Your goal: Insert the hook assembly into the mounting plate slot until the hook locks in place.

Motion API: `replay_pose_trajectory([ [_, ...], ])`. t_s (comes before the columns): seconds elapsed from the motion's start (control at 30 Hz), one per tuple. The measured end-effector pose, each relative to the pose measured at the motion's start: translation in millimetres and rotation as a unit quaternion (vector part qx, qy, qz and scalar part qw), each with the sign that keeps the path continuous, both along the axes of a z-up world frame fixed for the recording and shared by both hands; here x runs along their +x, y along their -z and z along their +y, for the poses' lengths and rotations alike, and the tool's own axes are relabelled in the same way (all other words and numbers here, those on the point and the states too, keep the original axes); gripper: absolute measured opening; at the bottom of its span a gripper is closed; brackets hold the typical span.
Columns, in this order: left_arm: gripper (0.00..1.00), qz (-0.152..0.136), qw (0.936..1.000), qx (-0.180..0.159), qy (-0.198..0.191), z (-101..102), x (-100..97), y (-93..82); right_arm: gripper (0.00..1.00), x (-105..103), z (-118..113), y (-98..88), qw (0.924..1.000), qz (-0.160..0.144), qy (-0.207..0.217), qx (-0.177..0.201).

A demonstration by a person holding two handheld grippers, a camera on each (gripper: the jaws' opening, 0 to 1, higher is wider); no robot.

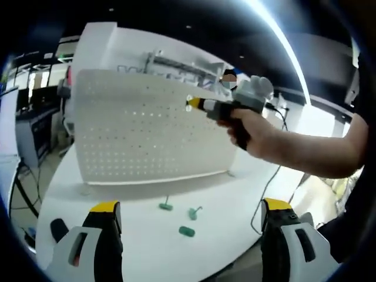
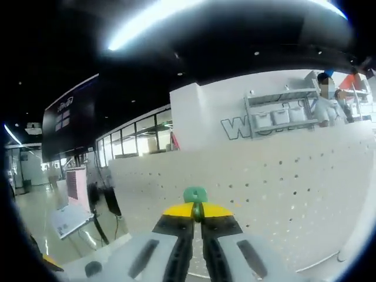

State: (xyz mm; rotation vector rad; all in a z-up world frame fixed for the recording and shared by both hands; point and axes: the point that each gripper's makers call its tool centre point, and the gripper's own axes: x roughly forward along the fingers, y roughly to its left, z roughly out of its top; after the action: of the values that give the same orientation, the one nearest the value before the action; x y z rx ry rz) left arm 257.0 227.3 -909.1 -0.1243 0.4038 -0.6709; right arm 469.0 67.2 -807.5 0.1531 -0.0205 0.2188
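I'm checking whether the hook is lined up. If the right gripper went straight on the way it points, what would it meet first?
Probably the white pegboard: the right gripper, shut on a green hook, points at its perforated face. Depth is unclear.

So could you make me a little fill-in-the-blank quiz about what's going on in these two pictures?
1. The right tool is shut on a small ____ hook.
2. The left tool hangs with its jaws ____.
3. The white pegboard stands ____ on the table.
4. On the table in front of the pegboard lie ____ loose green parts.

Missing words: green; open; upright; three
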Motion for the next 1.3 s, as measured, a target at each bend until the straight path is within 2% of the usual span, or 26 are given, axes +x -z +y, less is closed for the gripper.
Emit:
replay_pose_trajectory([
  [0.37,1.0,-0.006,0.9997,0.01,-0.021,14.6,10.1,-1.1,0.0,26.7,-27.3,-1.3,0.999,-0.006,0.045,0.0],
  [0.57,1.0,-0.001,0.9996,0.009,-0.027,19.3,10.2,1.5,0.0,31.8,-37.2,-2.5,0.9977,-0.008,0.067,0.008],
  [0.67,1.0,0.004,0.9995,0.01,-0.031,21.0,9.0,5.5,0.0,33.1,-43.6,-7.7,0.9964,-0.021,0.082,0.01],
  [0.9,1.0,0.013,0.9994,0.006,-0.033,19.8,7.2,10.1,0.0,39.8,-47.9,-5.7,0.9958,-0.02,0.088,0.013],
  [1.13,1.0,0.011,0.9993,0.007,-0.034,21.1,7.6,7.5,0.0,44.9,-53.7,-3.4,0.9945,-0.019,0.098,0.029],
  [1.3,1.0,0.012,0.9992,0.008,-0.036,22.5,8.1,7.3,0.0,46.5,-52.5,-0.3,0.9943,-0.025,0.102,0.019],
])
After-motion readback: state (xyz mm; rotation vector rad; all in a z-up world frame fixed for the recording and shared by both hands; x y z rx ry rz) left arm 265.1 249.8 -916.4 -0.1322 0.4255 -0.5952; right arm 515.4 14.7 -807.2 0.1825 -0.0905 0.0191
